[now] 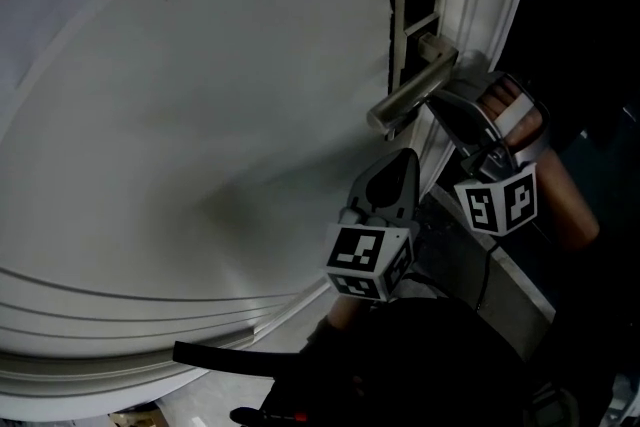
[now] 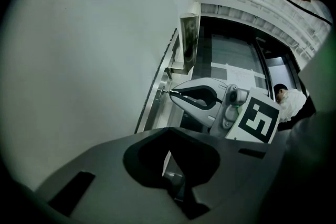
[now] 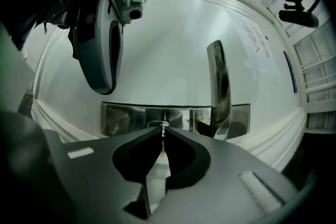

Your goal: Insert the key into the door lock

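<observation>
Key [image 3: 163,136] pinched in our right gripper [image 3: 161,130] meets the lock plate [image 3: 126,119]; the head view hides this. Our left gripper [image 2: 168,132] is closed, empty.

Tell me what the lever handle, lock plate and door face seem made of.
Lever handle: metal, brushed satin finish, soft streaked highlights. Lock plate: polished metal, likely steel; it mirrors its surroundings. Door face: smooth matte white, painted or laminated; its core can't be told.

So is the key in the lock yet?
At the keyhole; depth cannot be told. The right gripper pinches the key, its tip meeting the keyhole in the lock plate.
</observation>
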{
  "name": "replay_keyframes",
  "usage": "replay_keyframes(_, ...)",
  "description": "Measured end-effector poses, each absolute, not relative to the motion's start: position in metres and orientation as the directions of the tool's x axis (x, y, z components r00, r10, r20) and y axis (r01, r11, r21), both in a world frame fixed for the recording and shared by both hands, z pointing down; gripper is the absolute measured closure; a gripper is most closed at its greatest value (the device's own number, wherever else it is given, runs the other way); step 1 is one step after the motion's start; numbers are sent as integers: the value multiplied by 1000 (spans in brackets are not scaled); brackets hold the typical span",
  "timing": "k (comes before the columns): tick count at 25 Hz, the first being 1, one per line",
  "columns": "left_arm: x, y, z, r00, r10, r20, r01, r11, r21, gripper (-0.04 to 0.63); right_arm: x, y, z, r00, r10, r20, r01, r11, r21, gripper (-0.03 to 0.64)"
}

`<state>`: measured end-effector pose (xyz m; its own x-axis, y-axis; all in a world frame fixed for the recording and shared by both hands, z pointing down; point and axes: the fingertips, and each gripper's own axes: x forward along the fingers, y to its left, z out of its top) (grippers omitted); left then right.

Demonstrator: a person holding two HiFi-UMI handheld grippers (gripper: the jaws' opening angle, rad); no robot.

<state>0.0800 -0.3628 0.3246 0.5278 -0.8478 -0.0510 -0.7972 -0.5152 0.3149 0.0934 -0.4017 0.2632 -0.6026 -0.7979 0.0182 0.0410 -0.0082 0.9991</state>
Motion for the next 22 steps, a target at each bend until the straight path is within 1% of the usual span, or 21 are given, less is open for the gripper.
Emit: replay_keyframes(22,76,-359,319,527,-847,-70,-798,-521,303,595,92,-402,263,-592,-806,19,41,-6,999,604)
